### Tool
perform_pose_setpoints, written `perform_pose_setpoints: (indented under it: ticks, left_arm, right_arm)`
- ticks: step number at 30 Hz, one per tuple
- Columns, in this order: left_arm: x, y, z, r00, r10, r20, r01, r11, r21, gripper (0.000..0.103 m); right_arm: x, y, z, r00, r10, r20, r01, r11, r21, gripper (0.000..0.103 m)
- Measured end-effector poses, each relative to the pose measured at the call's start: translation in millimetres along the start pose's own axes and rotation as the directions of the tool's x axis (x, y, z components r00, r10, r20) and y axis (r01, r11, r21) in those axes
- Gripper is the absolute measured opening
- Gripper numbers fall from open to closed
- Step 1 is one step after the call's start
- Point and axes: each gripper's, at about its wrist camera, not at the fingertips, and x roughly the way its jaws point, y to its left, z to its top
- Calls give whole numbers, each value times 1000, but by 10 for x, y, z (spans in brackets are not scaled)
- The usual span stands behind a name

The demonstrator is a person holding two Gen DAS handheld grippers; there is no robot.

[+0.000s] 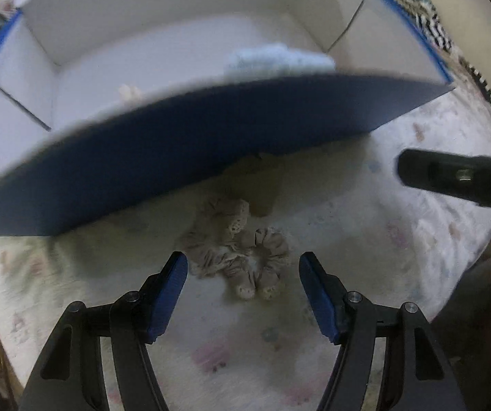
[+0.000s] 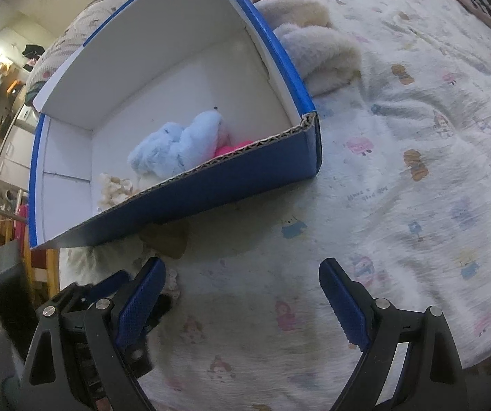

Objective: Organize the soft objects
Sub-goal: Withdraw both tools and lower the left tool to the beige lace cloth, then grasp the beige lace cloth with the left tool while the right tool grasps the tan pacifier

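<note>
Two beige scrunchies (image 1: 236,258) lie touching on the sheet (image 1: 365,257), just beyond the left gripper (image 1: 243,294), whose jaws are spread wide around nothing. The blue box (image 1: 211,144) stands just past them; inside are one pale blue plush (image 2: 180,145), something pink (image 2: 233,147) behind it, and one cream item (image 2: 115,186) at the near wall. The right gripper (image 2: 242,299) hangs over bare sheet to the right, jaws released and empty. One fluffy cream blanket (image 2: 314,51) lies to the box's right. A closing pinch may catch both scrunchies or a fold of sheet, since they overlap and lie flat; the near wall could also snag a low carry.
</note>
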Motion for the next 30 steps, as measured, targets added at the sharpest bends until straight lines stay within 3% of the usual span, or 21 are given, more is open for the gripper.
perform_pose_setpoints:
  ticks: [4, 5, 6, 7, 9, 12, 22, 25, 30]
  left_arm:
    - [130, 47, 37, 1000, -1, -16, 0, 999, -32, 62]
    - [142, 59, 45, 1000, -17, -15, 16, 999, -39, 55]
    - [151, 72, 48, 1000, -27, -16, 27, 999, -44, 30]
    - [182, 97, 57, 998, -41, -38, 39, 998, -47, 20]
    - [181, 141, 66, 998, -54, -44, 51, 997, -62, 13]
    - [126, 202, 57, 997, -67, -45, 63, 994, -84, 11]
    - [-350, 464, -133, 1000, 10, 3, -10, 984, -179, 11]
    - [-488, 645, -243, 999, 36, 27, -30, 975, -221, 11]
    - [-617, 838, -324, 995, 89, 50, -72, 959, -273, 11]
  right_arm:
    - [19, 32, -4, 1000, -19, -4, 19, 999, -26, 97]
    - [24, 38, -6, 1000, -22, -5, 22, 999, -31, 97]
    - [31, 45, -7, 1000, -23, -6, 23, 999, -34, 97]
    - [40, 56, -6, 1000, -24, -8, 23, 999, -36, 97]
    - [67, 86, -10, 1000, -26, -14, 25, 999, -45, 97]
    - [105, 121, -21, 999, -34, -26, 32, 998, -62, 97]
    - [308, 582, -28, 998, 19, -63, -30, 983, -179, 97]
    - [414, 781, -30, 995, 31, -92, -50, 975, -218, 89]
    - [630, 969, -47, 995, -19, -98, -7, 966, -257, 85]
